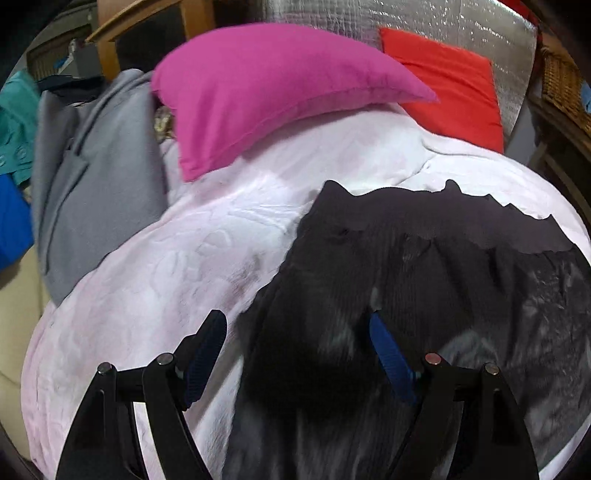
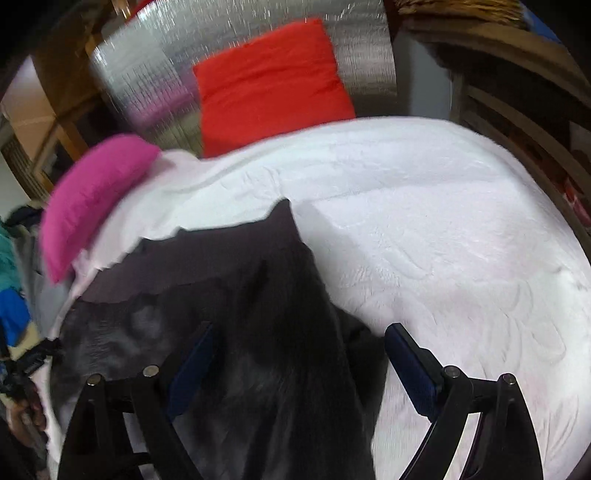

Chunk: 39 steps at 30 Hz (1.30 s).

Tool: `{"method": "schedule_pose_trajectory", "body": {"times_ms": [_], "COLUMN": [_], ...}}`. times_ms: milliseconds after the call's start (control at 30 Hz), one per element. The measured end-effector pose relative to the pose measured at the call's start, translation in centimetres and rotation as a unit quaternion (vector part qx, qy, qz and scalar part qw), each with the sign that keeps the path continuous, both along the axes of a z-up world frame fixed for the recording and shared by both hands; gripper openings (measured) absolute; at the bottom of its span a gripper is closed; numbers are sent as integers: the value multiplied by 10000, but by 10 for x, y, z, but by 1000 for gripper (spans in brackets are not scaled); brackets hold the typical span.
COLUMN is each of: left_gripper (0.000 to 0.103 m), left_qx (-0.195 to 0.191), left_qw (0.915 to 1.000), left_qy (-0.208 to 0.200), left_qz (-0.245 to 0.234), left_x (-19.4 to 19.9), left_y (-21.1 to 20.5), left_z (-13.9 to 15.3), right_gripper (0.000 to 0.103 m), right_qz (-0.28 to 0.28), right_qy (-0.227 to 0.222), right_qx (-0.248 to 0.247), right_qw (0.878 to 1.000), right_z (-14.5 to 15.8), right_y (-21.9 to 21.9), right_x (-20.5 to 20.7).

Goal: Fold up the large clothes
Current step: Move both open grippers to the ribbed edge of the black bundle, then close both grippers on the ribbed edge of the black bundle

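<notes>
A large black garment [image 1: 424, 258] lies spread on a white quilted bedspread [image 1: 155, 288], its far edge wavy and raised in small peaks. My left gripper [image 1: 295, 321] hovers open over the garment's left edge. One blue pad [image 1: 207, 347] is above the bedspread and the other over the dark cloth, and nothing is gripped. In the right wrist view the same garment [image 2: 221, 266] reaches a pointed far corner. My right gripper [image 2: 299, 328] stands open across its right edge, one finger over the cloth and one over the bedspread [image 2: 461, 240]. The pads press on nothing.
A pink pillow [image 1: 258, 92] and a red pillow [image 1: 450, 85] lie at the bed's head against a silver foil panel [image 1: 424, 22]. Grey clothing [image 1: 96, 177] and teal and blue clothes are heaped at the left. A wicker basket [image 1: 561, 77] and wooden shelves [image 2: 517, 122] stand at the right.
</notes>
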<state>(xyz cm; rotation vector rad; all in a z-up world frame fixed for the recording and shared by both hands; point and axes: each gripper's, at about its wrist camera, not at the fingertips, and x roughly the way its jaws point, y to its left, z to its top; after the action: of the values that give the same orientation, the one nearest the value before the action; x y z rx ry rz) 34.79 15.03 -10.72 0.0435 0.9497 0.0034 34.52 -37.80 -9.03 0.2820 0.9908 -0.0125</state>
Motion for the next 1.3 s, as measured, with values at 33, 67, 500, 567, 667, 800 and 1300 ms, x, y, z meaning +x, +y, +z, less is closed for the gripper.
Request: {"method": "schedule_pose_trajectory", "body": {"times_ms": [33, 67, 500, 567, 667, 800, 1300], "left_gripper": [81, 81, 12, 13, 14, 20, 19], "left_qx": [30, 54, 328, 261, 406, 208, 254], "left_qw": [10000, 10000, 9994, 9992, 9986, 9996, 9991], "left_qy": [13, -12, 28, 242, 277, 144, 350], "left_qz": [-25, -48, 45, 170, 203, 136, -19], "left_x": [5, 8, 46, 54, 58, 54, 87], "left_y": [-2, -4, -22, -16, -20, -14, -27], "left_z": [-1, 0, -11, -26, -34, -20, -27], "right_gripper": [90, 89, 9, 9, 9, 16, 16], "right_qz": [-3, 3, 567, 306, 229, 89, 448], "right_qy": [27, -7, -409, -121, 105, 53, 50], "right_qx": [49, 137, -732, -675, -749, -168, 82], "right_qw": [10000, 9999, 9949, 9972, 9969, 9998, 9990], "right_z": [-4, -5, 29, 12, -18, -14, -11], "right_y": [-1, -2, 29, 15, 19, 8, 20], "right_x": [6, 10, 21, 28, 27, 25, 57]}}
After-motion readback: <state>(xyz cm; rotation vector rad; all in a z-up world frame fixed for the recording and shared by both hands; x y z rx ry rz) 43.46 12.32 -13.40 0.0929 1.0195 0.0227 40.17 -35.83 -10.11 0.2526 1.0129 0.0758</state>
